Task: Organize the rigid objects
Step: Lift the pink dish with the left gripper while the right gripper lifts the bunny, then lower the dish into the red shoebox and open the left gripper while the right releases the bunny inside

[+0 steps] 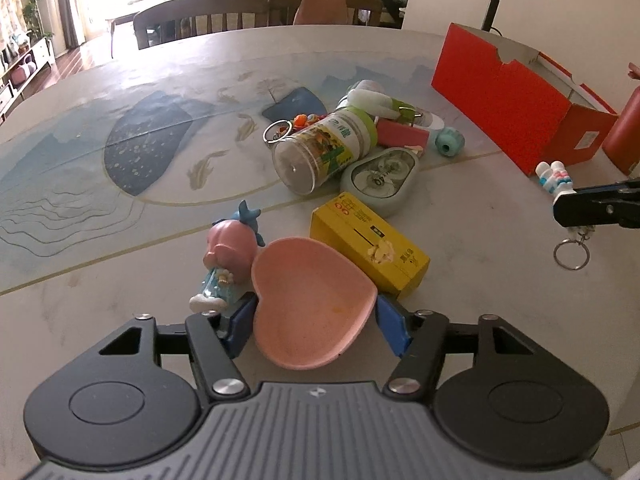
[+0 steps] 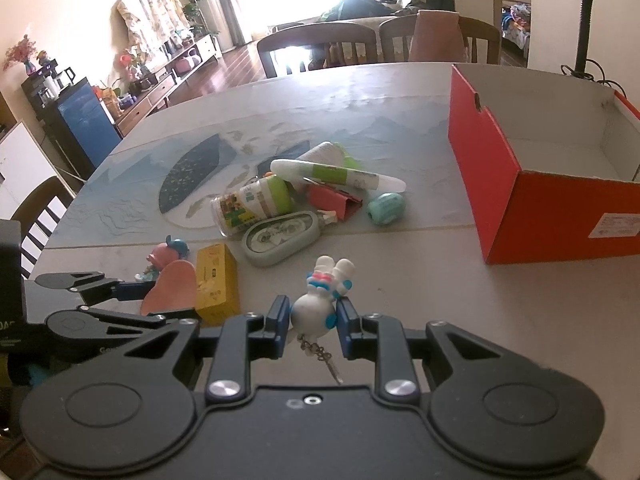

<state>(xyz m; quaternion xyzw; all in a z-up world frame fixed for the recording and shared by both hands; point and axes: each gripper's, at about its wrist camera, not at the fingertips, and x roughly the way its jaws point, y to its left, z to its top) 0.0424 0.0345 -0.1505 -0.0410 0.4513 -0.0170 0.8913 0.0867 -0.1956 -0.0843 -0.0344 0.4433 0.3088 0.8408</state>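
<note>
My left gripper (image 1: pixel 316 320) is shut on a pink heart-shaped dish (image 1: pixel 312 304), its blue pads on the dish's two sides; the dish also shows in the right wrist view (image 2: pixel 170 290). My right gripper (image 2: pixel 314 320) is shut on a white rabbit keychain (image 2: pixel 320 300), its chain hanging below; the left wrist view shows the rabbit (image 1: pixel 554 180) held above the table. An open red shoebox (image 2: pixel 532 168) stands at the right, also in the left wrist view (image 1: pixel 504 92).
A pink-and-blue figurine (image 1: pixel 228 256) and a yellow box (image 1: pixel 370 240) lie beside the dish. A pile behind holds a clear jar (image 1: pixel 320 148), a grey-green case (image 1: pixel 380 176), a teal spool (image 1: pixel 450 142), a white tube (image 2: pixel 336 174). Chairs (image 1: pixel 200 20) stand beyond the table.
</note>
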